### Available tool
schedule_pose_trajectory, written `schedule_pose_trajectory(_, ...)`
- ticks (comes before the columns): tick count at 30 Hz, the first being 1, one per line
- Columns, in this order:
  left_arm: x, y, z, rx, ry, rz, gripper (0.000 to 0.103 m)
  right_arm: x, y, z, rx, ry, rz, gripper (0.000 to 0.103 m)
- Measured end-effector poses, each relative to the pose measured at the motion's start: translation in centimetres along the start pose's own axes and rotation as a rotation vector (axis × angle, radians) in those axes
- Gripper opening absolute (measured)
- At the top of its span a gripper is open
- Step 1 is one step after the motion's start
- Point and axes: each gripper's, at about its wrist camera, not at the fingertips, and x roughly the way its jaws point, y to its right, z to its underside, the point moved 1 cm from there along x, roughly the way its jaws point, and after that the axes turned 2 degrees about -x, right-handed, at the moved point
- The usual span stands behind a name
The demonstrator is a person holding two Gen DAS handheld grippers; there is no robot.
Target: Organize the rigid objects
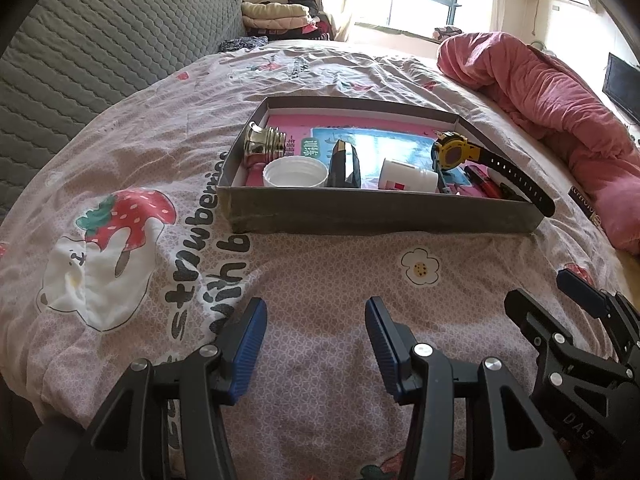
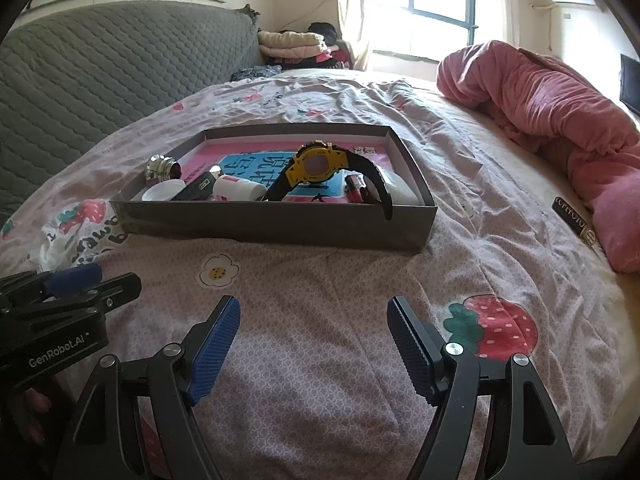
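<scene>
Both blue-padded black grippers, left [image 1: 314, 344] and right [image 2: 314, 348], hover empty with jaws apart over the bedspread, the shallow grey cardboard tray [image 1: 360, 216] of small objects straight ahead, its yellow-faced black-strapped watch [image 2: 316, 166] seemingly nearer the right one.

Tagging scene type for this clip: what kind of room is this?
A bedroom, most likely: work happens on a bed with a strawberry-print sheet, a quilted grey headboard and a bunched pink duvet.
</scene>
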Motion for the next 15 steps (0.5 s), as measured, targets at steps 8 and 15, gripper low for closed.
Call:
schedule_pose_trajectory(8,0.0,-0.01,-0.02,0.0,0.0,0.001,0.051,0.03,0.1,0.01,0.001,0.006,-0.002,0.077)
schedule_pose_trajectory(15,-0.17,0.02,-0.04,-0.003,0.007,0.005,0.051,-0.04,0.1,0.02,0.0,0.005,-0.005,0.077)
